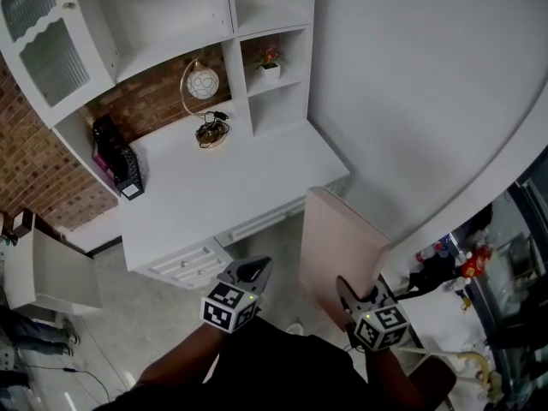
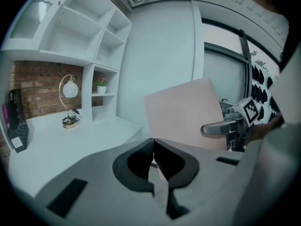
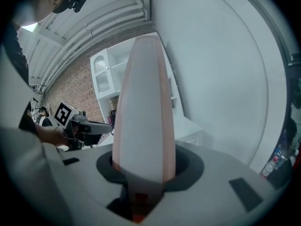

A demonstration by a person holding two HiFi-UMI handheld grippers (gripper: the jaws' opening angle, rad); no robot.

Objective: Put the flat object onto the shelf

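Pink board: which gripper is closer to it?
Right. The right gripper grips the pink board by its edge in its jaws; the left gripper, jaws shut and empty, hovers apart to its left.

The flat board (image 1: pixel 338 247) looks smooth and matt. The shelf unit (image 1: pixel 223 187) is smooth, white-painted and faintly glossy, with a ribbed glass door pane (image 1: pixel 53 58). Behind the shelf unit the brick wall (image 1: pixel 34 174) is rough.

Head cam: high, steeply down on white desk (image 1: pixel 223 187), shelf unit (image 1: pixel 231 24), left gripper (image 1: pixel 253 270) & right gripper (image 1: pixel 360 291) at bottom edge. Left gripper cam: low, close behind own jaws, facing desk & shelves, right gripper at right. Right gripper cam: tight behind pink board (image 3: pixel 143 102), left gripper at left. Shared by all 3: shelf unit, board.
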